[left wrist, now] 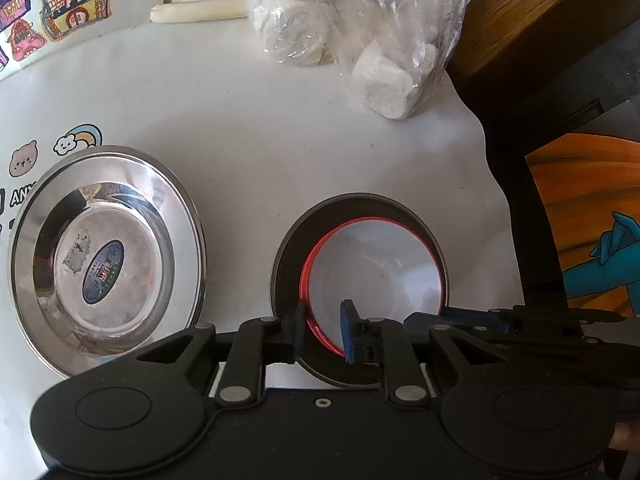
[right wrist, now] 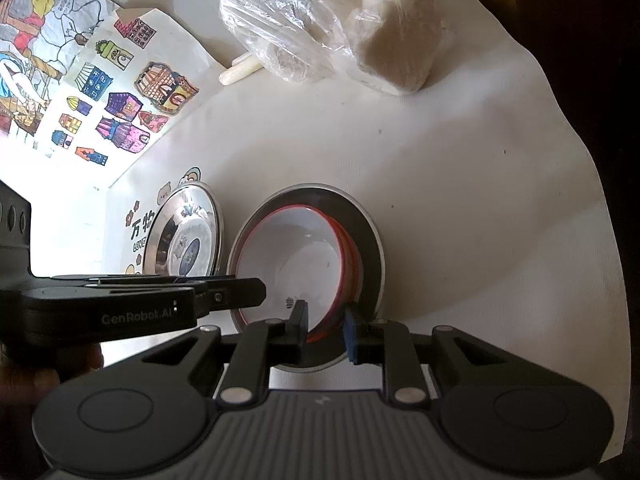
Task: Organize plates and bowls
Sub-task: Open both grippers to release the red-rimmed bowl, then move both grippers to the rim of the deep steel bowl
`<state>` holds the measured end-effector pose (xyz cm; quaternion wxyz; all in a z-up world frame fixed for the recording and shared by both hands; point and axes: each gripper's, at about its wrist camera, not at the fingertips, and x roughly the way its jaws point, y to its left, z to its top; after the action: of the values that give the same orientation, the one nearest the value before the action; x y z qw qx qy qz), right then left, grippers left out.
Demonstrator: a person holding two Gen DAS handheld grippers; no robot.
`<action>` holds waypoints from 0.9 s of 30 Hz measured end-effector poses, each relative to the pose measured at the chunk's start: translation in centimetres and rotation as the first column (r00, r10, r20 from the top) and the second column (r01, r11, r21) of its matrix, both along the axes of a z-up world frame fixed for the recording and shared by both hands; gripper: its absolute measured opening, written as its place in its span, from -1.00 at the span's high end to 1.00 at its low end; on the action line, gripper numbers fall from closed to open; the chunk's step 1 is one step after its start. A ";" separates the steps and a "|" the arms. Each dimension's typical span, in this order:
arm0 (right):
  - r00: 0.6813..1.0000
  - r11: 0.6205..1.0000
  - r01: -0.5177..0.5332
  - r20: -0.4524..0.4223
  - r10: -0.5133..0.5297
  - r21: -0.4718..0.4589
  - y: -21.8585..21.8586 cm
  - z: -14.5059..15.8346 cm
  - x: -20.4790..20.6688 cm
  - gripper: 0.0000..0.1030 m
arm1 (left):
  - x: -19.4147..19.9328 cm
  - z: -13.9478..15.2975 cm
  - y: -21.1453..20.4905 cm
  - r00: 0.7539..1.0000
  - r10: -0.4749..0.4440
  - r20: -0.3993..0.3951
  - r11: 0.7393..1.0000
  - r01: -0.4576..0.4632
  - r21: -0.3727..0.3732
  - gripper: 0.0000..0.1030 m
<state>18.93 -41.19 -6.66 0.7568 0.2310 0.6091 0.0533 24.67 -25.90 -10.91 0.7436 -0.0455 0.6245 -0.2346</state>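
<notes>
A white bowl with a red rim [left wrist: 372, 276] sits inside a dark steel plate [left wrist: 288, 256] on the white cloth. My left gripper [left wrist: 323, 330] straddles the bowl's near rim, its jaws a little apart on either side of the wall. My right gripper [right wrist: 326, 330] straddles the same bowl [right wrist: 296, 268] at another part of its rim, jaws likewise a little apart. A shiny steel plate with a blue sticker [left wrist: 106, 264] lies to the left; it also shows in the right wrist view [right wrist: 184, 240]. Whether either gripper pinches the rim is unclear.
A plastic bag of white rolls [left wrist: 352, 28] lies at the back of the cloth. A pale stick [left wrist: 200, 10] lies beside it. Coloured drawings [right wrist: 120, 92] lie at the left. A dark wooden frame [left wrist: 540, 40] borders the right edge.
</notes>
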 end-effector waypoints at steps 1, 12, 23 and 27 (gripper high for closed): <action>1.000 1.000 0.001 0.001 -0.001 0.001 0.0 0.1 0.0 0.54 | 0.0 0.1 0.1 1.000 0.001 0.003 1.000 -0.001 -0.001 0.57; 0.996 0.997 0.066 0.058 -0.065 -0.027 -1.7 1.9 -0.4 0.07 | 0.0 1.2 1.4 0.999 0.010 0.034 1.000 -0.009 -0.012 -0.20; 0.983 0.983 0.169 0.090 -0.162 -0.072 -3.3 2.6 -0.9 -0.99 | 0.3 1.7 3.0 0.993 0.073 0.088 0.997 -0.070 -0.040 -0.99; 0.975 0.974 0.209 0.089 -0.202 -0.083 -3.9 2.4 -1.3 -0.99 | 0.2 1.9 3.6 0.989 0.083 0.121 0.996 -0.078 -0.043 -0.99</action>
<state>17.66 -45.12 -4.23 0.7919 0.2554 0.5529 -0.0443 24.89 -22.35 -9.05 0.7883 -0.0705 0.5707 -0.2188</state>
